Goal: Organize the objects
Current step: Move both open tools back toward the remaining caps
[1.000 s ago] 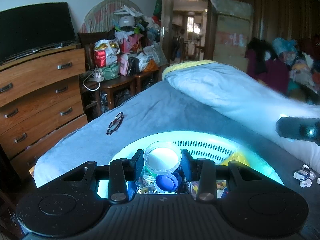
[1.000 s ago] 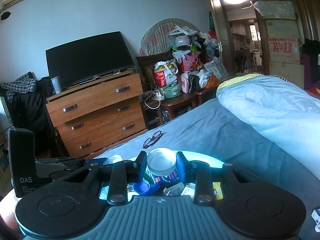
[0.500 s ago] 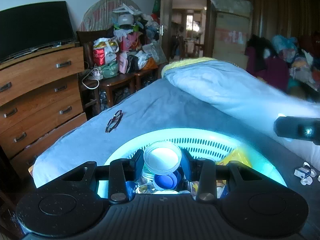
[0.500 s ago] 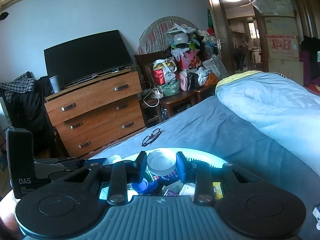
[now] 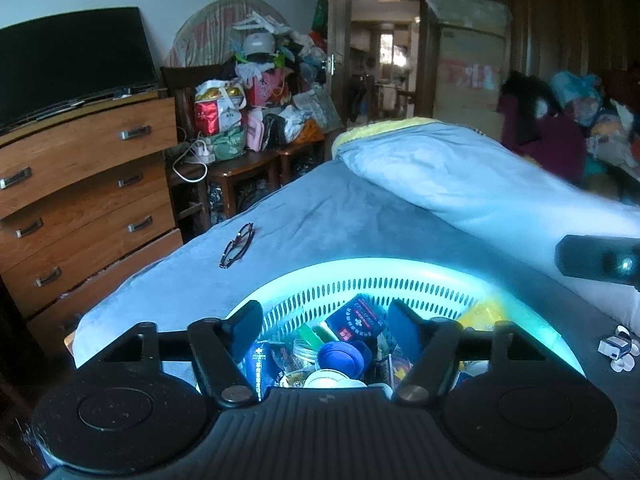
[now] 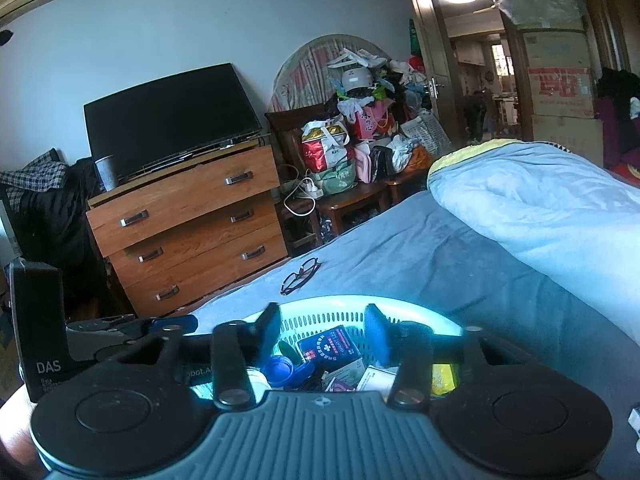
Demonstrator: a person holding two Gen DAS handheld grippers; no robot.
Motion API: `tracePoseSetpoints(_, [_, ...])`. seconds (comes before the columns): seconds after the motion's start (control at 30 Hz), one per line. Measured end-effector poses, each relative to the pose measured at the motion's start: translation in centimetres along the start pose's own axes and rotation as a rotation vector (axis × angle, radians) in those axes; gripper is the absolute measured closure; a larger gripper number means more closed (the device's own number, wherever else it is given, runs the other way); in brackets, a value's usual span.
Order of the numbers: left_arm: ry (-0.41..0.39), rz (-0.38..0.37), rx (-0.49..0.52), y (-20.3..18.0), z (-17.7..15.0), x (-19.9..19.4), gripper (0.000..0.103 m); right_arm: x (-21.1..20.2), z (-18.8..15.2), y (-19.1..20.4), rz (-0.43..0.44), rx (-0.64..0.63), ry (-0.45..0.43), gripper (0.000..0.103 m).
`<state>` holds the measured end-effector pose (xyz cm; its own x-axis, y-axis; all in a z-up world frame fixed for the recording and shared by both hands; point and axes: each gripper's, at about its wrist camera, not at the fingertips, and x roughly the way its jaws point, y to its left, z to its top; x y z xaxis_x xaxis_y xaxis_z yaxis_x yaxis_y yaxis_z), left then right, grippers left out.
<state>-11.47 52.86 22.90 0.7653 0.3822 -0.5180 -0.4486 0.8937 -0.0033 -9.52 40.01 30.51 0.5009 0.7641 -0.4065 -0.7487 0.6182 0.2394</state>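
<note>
Half a second ago each gripper clamped a round white-lidded jar; now the left gripper (image 5: 322,322) and right gripper (image 6: 322,330) both gape wide and empty, so the jars have seemingly dropped into the pale turquoise slotted plastic basket (image 5: 400,280) on the near end of the bed. It holds a jumble: a glossy round blue plastic cap (image 5: 340,356), a dark blue printed carton (image 6: 330,344). Thin-framed glasses (image 5: 237,245) lie farther on the soft grey-blue blanket (image 5: 340,216), still unsorted.
</note>
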Motion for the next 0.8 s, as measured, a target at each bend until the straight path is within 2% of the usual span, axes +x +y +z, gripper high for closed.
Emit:
tracePoseSetpoints(0.03, [-0.003, 0.003, -0.002, 0.0, 0.0, 0.0, 0.023, 0.0, -0.1, -0.1, 0.0, 0.005, -0.006, 0.036])
tracePoseSetpoints(0.1, [-0.025, 0.023, -0.003, -0.1, -0.1, -0.2, 0.007, -0.3, -0.2, -0.2, -0.016, 0.003, -0.036, 0.008])
tracePoseSetpoints(0.13, [-0.037, 0.033, 0.003, -0.1, -0.1, -0.3, 0.001, -0.4, -0.4, -0.2, -0.032, -0.002, -0.059, 0.005])
tracePoseSetpoints(0.17, [-0.05, 0.044, 0.009, -0.3, -0.2, -0.4, 0.0, -0.7, -0.5, -0.2, -0.042, -0.007, -0.08, 0.003])
tracePoseSetpoints(0.37, [-0.059, 0.041, 0.005, -0.8, -0.3, -0.4, 0.0, -1.1, -1.1, -0.9, -0.023, 0.01, -0.109, 0.003])
tracePoseSetpoints(0.47, [-0.091, 0.023, -0.001, -1.1, -0.3, -0.9, 0.0, -2.7, -1.7, -1.4, -0.041, 0.0, -0.177, 0.004])
tracePoseSetpoints(0.53, [-0.124, 0.0, -0.004, -1.6, -0.3, -1.6, 0.0, -4.9, -3.1, -2.2, -0.07, -0.022, -0.258, 0.004])
tracePoseSetpoints(0.63, [-0.2, -0.069, 0.015, -3.6, -0.5, -3.2, 0.0, -8.1, -6.2, -4.9, -0.173, -0.064, -0.309, 0.004])
tracePoseSetpoints(0.73, [-0.254, -0.188, 0.046, -7.0, -0.7, -4.6, 0.001, -11.0, -9.9, -10.2, -0.266, -0.002, -0.245, 0.011])
tracePoseSetpoints(0.8, [-0.276, -0.292, 0.085, -10.2, -1.3, -5.4, 0.001, -12.9, -12.9, -14.8, -0.4, 0.038, -0.195, 0.02])
